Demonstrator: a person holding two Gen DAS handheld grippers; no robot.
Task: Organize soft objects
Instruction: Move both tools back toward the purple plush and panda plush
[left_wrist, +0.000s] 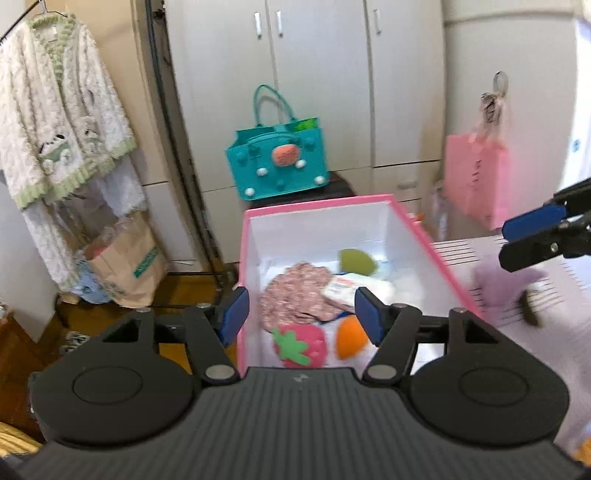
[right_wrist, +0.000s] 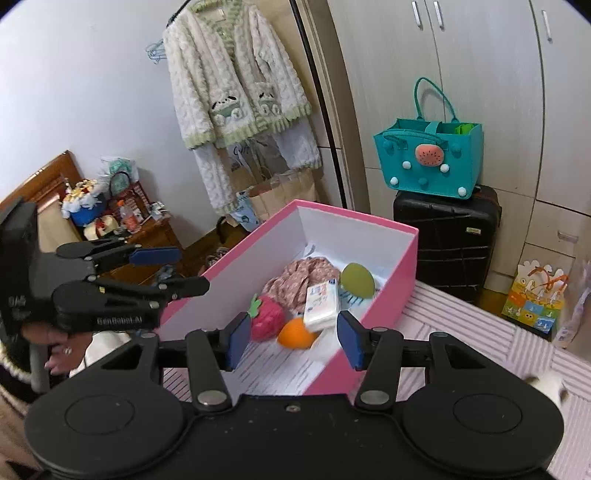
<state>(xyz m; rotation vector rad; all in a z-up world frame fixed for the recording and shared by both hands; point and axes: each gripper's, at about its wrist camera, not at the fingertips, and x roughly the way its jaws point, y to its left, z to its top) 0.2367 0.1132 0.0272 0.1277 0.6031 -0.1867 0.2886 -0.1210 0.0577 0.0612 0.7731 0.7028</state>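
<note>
Currently, in the left wrist view, the left gripper (left_wrist: 302, 314) hangs over the near end of the pink box (left_wrist: 424, 236), its fingers spread apart and holding nothing. Inside the box lie a floral cloth (left_wrist: 295, 295), a strawberry plush (left_wrist: 299, 345), an orange soft ball (left_wrist: 351, 338), a green soft piece (left_wrist: 356, 261) and a white tissue pack (left_wrist: 354, 290), all loosely heaped toward the near end. The right gripper (left_wrist: 532, 236) enters from the right edge above the striped mat (left_wrist: 498, 306); its fingers stand a little apart and empty. A blurred purple object (left_wrist: 495, 284) and a dark item (left_wrist: 530, 312) lie on the mat just outside the box wall; their identity cannot be determined.

Next, in the right wrist view, the right gripper (right_wrist: 292, 341) is likewise spread and unloaded, aimed over the box's near wall (right_wrist: 332, 373) at the same heap. The left gripper (right_wrist: 173, 269) sits to the left, beside the box's long wall, fingers apart.

Assessment: the likely step is fetching a remaining soft item from the mat. Advise approaching from above, closing on the item's bulk rather than an edge, lifting clear of the rim, and releasing over the vacant far end of the box.
</note>
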